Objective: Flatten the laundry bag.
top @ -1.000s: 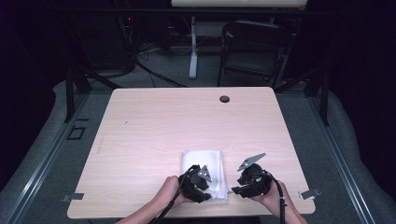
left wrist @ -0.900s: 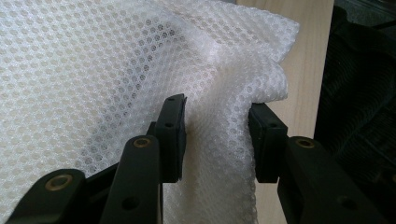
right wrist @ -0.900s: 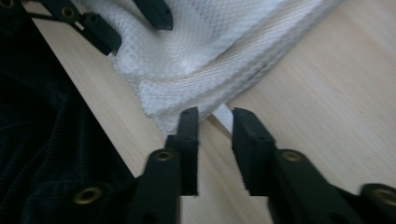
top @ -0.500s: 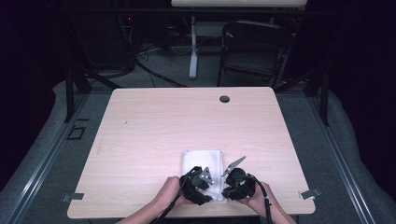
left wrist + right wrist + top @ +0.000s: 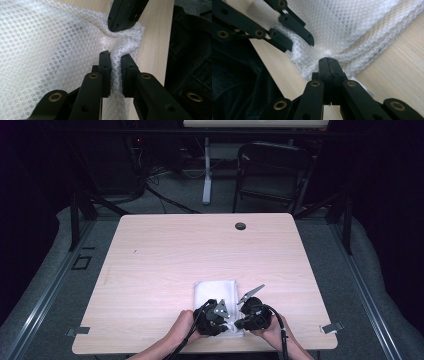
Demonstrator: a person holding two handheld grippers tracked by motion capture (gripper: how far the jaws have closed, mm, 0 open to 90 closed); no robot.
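Observation:
A folded white mesh cloth [image 5: 216, 291] lies near the front edge of the wooden table [image 5: 175, 250]. My left gripper [image 5: 216, 316] is at the cloth's near edge. In the left gripper view its jaws [image 5: 115, 72] have just been closing and now pinch an upright fold of the cloth [image 5: 50, 50]. My right gripper [image 5: 251, 316] sits just to its right at the near right corner. In the right gripper view its jaws [image 5: 329, 62] are shut, with the cloth [image 5: 352, 22] puckered at their tips. The two grippers are close together, both held by hands.
A round black grommet [image 5: 240, 226] sits at the table's far edge. A folding chair [image 5: 272, 170] and cables stand on the floor beyond. Metal brackets [image 5: 332, 327] mark the near corners. The front edge runs just under the hands.
The right gripper has come in leftward from beside the cloth to its near right corner and shut there. The left gripper stayed in place and its jaws closed on the fold.

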